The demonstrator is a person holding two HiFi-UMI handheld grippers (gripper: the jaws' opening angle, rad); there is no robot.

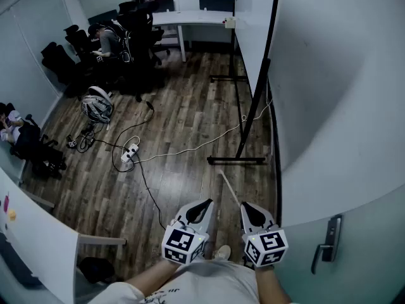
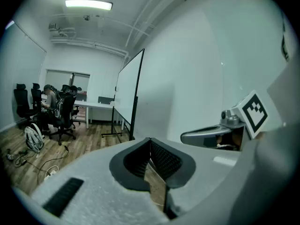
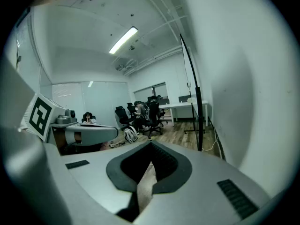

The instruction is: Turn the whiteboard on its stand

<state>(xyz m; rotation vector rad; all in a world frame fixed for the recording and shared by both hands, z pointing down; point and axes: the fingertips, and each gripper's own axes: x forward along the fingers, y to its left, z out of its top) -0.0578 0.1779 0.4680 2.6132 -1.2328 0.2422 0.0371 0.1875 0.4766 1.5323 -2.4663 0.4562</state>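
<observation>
At the far left we see a helmet (image 1: 97,104) lying on the wood floor (image 1: 171,176), with a power strip (image 1: 130,152) and its cables nearby. Low in the middle we hold the left gripper (image 1: 204,206), jaws closed on nothing. Just beside it is the right gripper (image 1: 248,210), likewise closed and empty. Ahead to the right, the whiteboard (image 1: 256,24) stands edge-on on its stand (image 1: 237,161), well apart from both grippers and near the wall (image 1: 335,106).

Whiteboard (image 2: 127,90) beyond closed, empty hand-held gripper (image 2: 150,140)
</observation>
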